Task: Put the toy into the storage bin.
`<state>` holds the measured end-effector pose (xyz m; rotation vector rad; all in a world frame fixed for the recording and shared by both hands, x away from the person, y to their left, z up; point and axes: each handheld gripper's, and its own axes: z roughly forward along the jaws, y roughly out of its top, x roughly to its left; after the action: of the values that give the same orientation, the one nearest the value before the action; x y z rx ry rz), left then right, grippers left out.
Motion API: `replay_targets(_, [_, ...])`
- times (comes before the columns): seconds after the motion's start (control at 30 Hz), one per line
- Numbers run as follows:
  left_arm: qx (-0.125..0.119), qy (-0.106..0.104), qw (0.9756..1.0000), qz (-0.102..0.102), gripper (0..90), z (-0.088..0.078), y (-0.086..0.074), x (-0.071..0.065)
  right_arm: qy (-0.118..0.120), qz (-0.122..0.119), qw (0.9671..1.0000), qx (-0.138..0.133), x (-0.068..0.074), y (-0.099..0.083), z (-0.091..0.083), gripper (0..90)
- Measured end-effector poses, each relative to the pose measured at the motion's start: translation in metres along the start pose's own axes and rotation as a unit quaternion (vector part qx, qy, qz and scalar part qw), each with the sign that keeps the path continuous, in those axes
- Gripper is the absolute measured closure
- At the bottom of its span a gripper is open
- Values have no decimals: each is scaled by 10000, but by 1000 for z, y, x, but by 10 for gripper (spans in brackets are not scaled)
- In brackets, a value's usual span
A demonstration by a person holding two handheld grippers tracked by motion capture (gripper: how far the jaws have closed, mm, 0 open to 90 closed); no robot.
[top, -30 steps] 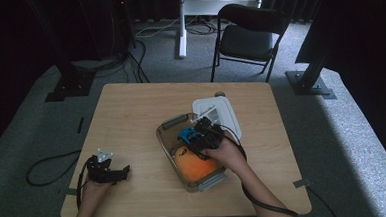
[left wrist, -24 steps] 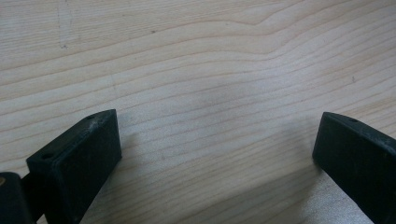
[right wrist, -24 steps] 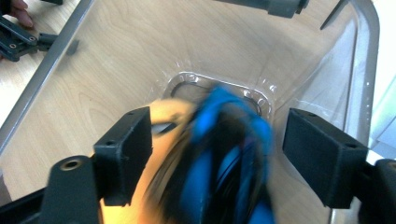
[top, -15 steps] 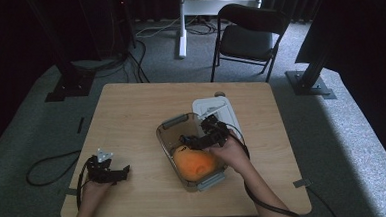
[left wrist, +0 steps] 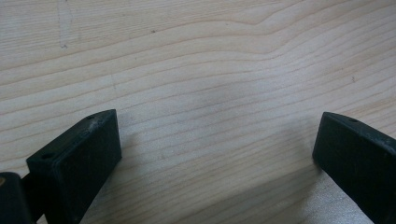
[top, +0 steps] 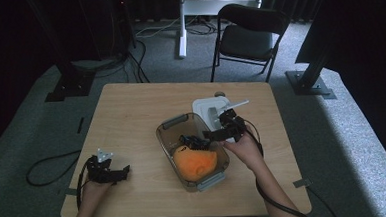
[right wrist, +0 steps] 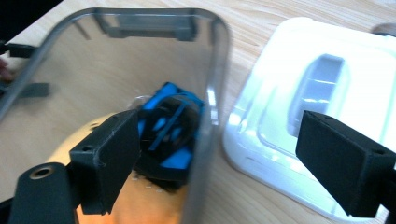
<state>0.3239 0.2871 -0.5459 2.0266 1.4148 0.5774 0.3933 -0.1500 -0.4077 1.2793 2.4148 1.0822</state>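
Note:
A clear plastic container (top: pixel 168 140) stands in the middle of the table. Inside it lie a soft orange lump (top: pixel 196 162) and a blue and black object (top: pixel 190 141). In the right gripper view the blue and black object (right wrist: pixel 170 133) rests against the container's wall (right wrist: pixel 211 93), on top of the orange lump (right wrist: pixel 140 212). My right gripper (top: pixel 214 134) is open, its jaws straddling that wall (right wrist: pixel 219 128), one inside the container and one over the white lid (right wrist: pixel 322 88). My left gripper (top: pixel 118 172) is open and holds nothing above bare wood (left wrist: pixel 217 140).
The white lid (top: pixel 210 110) lies flat on the table just right of the container, touching its far right corner. A black chair (top: pixel 250 38) and stand legs are on the floor beyond the wooden table (top: pixel 131 111). A cable trails from each gripper.
My right gripper has drawn back to the right from over the container, leaving the blue and black object inside. The left gripper has not moved.

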Motion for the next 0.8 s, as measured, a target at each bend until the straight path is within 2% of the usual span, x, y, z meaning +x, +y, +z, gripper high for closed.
replay_targets(0.17, [-5, 2, 10000, -8, 15, 0, 0, 0, -70, 108, 9999, 5, -15, -5, 1, 126])
replay_targets(0.33, [-2, -1, 10000, -17, 15, 0, 0, 0, -126, 378, 9992, -20, -32, -12, 5, 128])
replay_targets(0.37, [-1, 0, 10000, -13, 15, 0, 0, 0, -220, 368, 9991, -3, -35, -13, 6, 128])
replay_targets(0.63, [-1, -1, 10000, -16, 15, 0, 0, 0, -484, 519, 9974, 98, -52, -22, 18, 120])
replay_targets(0.67, [-1, -1, 10000, -16, 15, 0, 0, 0, -484, 519, 9974, 98, -52, -22, 18, 120])
replay_targets(0.73, [-4, -2, 10000, -17, 15, 0, 0, 0, -639, 438, 9969, 105, -56, -27, 25, 121])
replay_targets(0.8, [-1, 0, 10000, -14, 15, 0, 0, 0, -617, 511, 9967, 125, -57, -28, 27, 121])
